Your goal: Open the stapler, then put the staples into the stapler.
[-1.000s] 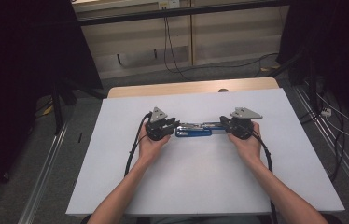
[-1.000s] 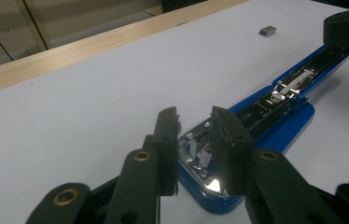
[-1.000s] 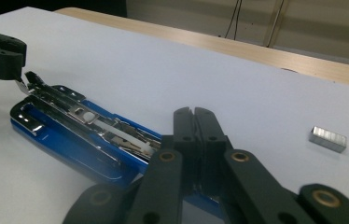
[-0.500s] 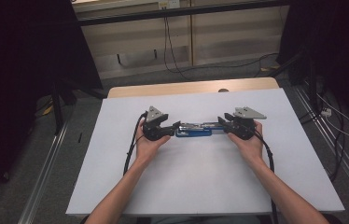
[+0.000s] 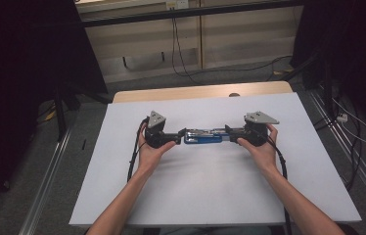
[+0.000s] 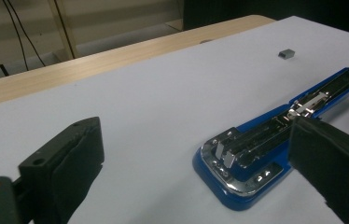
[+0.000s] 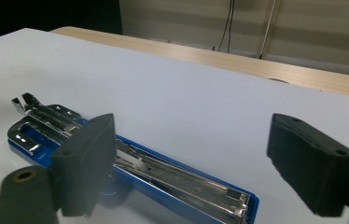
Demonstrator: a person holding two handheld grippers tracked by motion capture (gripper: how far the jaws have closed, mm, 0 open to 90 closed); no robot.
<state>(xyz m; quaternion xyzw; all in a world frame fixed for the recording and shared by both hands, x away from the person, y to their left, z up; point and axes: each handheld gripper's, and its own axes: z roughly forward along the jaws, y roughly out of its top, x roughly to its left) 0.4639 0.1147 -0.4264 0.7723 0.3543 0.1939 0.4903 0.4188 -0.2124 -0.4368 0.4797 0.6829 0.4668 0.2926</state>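
A blue stapler [image 5: 203, 137], swung open flat with its chrome staple channel up, lies on the white table top [image 5: 210, 191] between the two grippers. My left gripper [image 5: 177, 138] is at its left end and stands open. In the left gripper view the stapler [image 6: 275, 135] lies just inside the right jaw, and the left gripper [image 6: 196, 140] grips nothing. My right gripper [image 5: 230, 132] is open at the stapler's other end. In the right gripper view the stapler [image 7: 135, 163] passes under the left jaw, and the right gripper [image 7: 196, 140] is wide open.
A small grey block of staples [image 6: 286, 53] lies on the white top beyond the stapler. A wooden table edge [image 5: 200, 92] runs along the far side. Cables [image 5: 134, 152] trail from the grippers toward the front. Dark floor and metal rails flank the table.
My left gripper has edged slightly to the left along the stapler's end. The stapler and the right gripper have stayed where they were.
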